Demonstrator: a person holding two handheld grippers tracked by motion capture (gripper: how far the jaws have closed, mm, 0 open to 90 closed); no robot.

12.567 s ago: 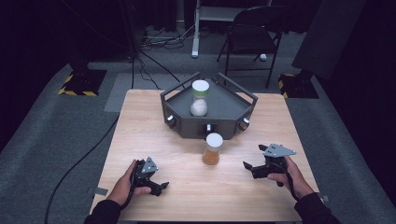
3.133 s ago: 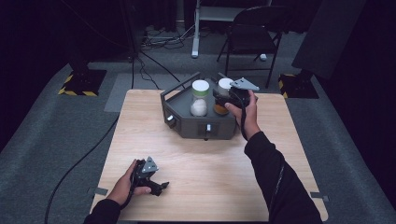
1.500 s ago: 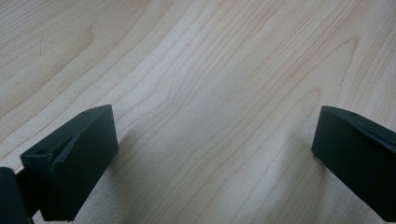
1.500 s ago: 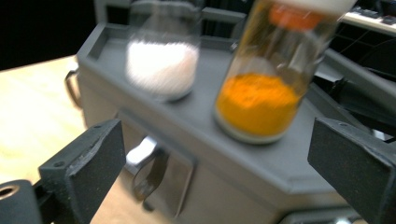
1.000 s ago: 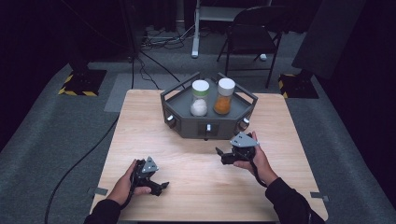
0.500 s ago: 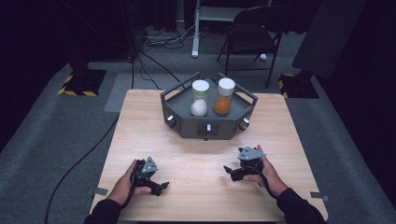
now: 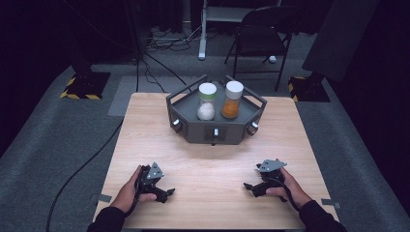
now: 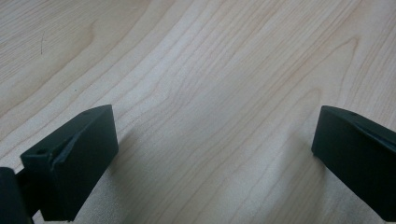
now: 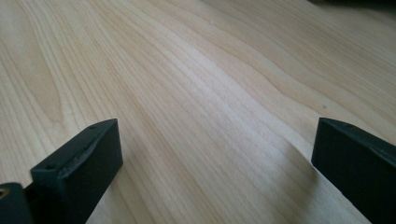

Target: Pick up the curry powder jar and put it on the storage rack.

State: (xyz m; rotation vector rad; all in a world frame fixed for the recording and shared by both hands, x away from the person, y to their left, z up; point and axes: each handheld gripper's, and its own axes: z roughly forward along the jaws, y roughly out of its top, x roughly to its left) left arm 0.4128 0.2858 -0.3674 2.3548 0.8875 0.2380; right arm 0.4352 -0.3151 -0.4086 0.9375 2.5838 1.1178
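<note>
From the high view, the left hand (image 7: 129, 191) rests on the wooden tabletop (image 7: 212, 159) at about 7 o'clock, holding the left gripper (image 7: 162, 193), which lies low on the wood and points toward 3 o'clock. In the left gripper view its two black fingers (image 8: 77, 158) stand wide apart with only bare wood grain between them; they grip nothing.

At 12 o'clock on the tabletop sits a dark grey tray (image 7: 193, 130) with angled corners, raised handles and small knobs on its front faces. Two clear jars with white lids stand upright inside it, just beside each other: the white jar (image 7: 206, 102) on the left holds a pale powder, the orange jar (image 7: 231, 100) on the right an orange one.

At about 5 o'clock the right hand (image 7: 285, 186) holds the right gripper (image 7: 251, 187), also low on the wood, pointing toward 9 o'clock, well apart from the left gripper. In the right gripper view its fingers (image 9: 81, 163) are likewise spread wide over bare wood, holding nothing.

Beyond the tabletop lies grey carpet (image 7: 58, 135) with cables, and a black chair (image 7: 263, 36) stands at 1 o'clock
</note>
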